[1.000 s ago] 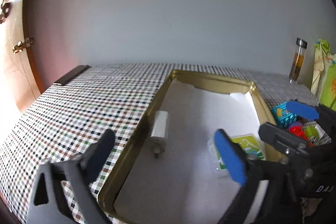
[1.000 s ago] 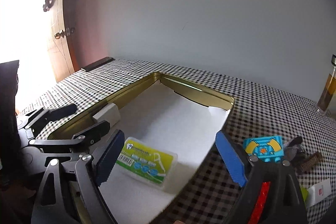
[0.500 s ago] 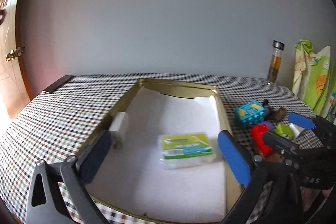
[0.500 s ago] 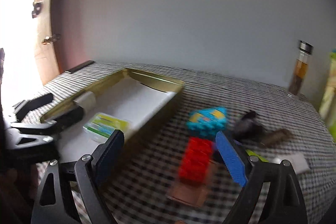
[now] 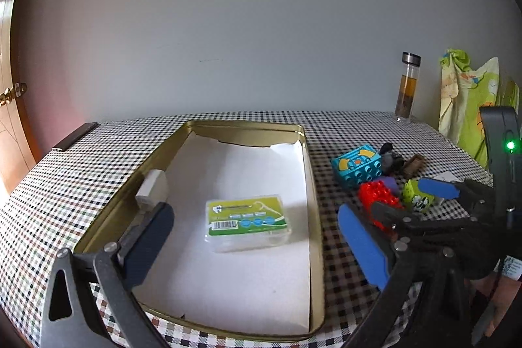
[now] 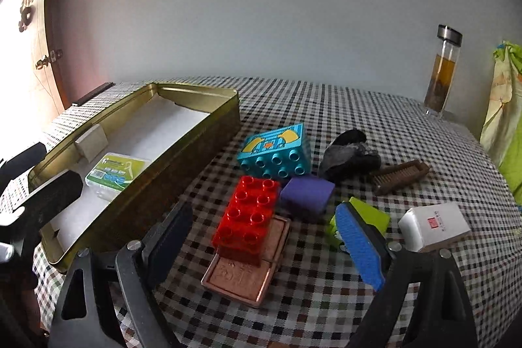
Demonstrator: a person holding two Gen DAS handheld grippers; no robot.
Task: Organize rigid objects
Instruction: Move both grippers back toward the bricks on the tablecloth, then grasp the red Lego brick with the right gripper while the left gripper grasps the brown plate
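A: Left gripper [image 5: 257,245] — state and position?
B: Fingers spread wide, holding nothing. It hangs over the near end of the gold tin [image 5: 314,201], which is lined with white paper. In the tin: a floss-pick box [image 5: 246,222] near the middle, a white adapter [image 5: 153,188] against the left wall.

A: Right gripper [image 6: 264,243]?
B: Fingers also apart, empty. Between them lies the red brick [image 6: 249,217], resting on a copper-coloured tablet [image 6: 244,274]; no contact seen.

A: Loose items on the checked worktop [image 6: 326,299]?
B: All right of the tin: teal brick [image 6: 277,152] beyond the red one, purple block [image 6: 306,194] touching it, green block [image 6: 375,217] partly hidden by the blue finger pad, white box [image 6: 434,225] far right. A dark lump [image 6: 349,155], possibly cloth, lies beside a brown brush [image 6: 399,173].
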